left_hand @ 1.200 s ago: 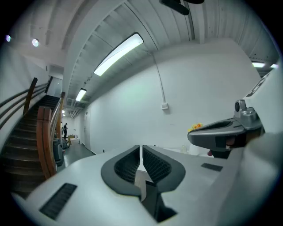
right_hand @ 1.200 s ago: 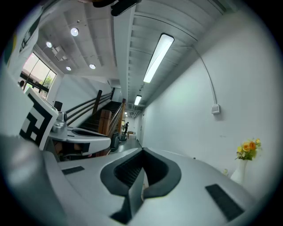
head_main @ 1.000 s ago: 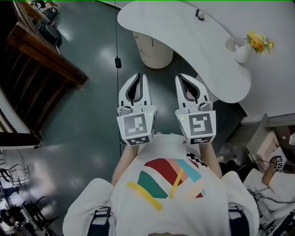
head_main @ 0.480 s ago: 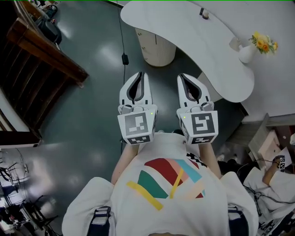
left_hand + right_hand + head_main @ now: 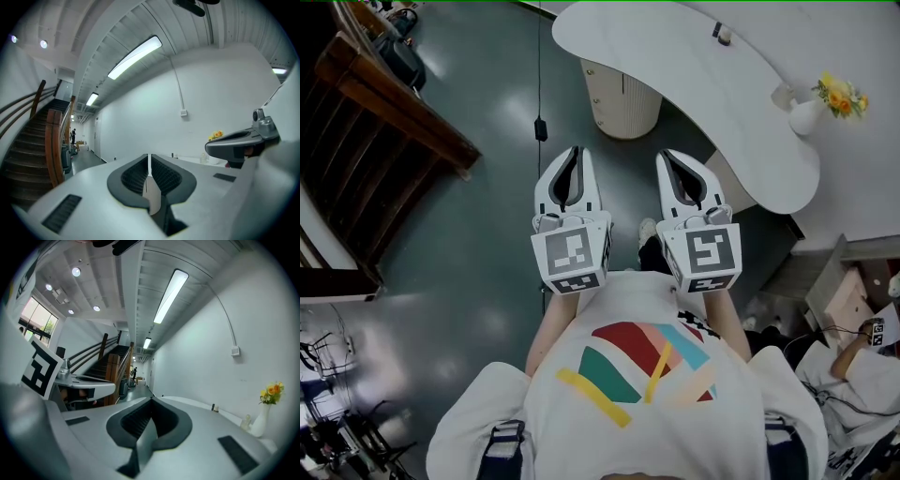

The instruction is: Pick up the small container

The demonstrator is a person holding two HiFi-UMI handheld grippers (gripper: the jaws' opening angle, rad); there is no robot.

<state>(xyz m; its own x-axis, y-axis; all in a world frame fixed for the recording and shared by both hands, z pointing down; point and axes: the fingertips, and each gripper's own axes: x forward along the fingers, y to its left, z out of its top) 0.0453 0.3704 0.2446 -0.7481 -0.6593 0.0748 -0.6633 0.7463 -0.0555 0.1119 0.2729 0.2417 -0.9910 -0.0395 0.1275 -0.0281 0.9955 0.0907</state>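
While I hold both tools level at chest height over the grey floor (image 5: 487, 253), the left tongs (image 5: 573, 155) are pressed together with nothing between the pads, and the right tongs (image 5: 669, 159) are closed and empty as well. They lie side by side, apart, tips pointing the same way. The small container (image 5: 724, 35), dark with a pale top, stands on the white curved table (image 5: 675, 75), ahead of the right tongs and off to their right, well apart from both tips. Further right along that table are a clear jar (image 5: 783, 94) and, just beside it, a white vase (image 5: 807, 116) of yellow flowers. The table's ribbed pedestal (image 5: 623, 98) is ahead, between the two tips. A wooden staircase (image 5: 384, 112) rises left of the left tongs.
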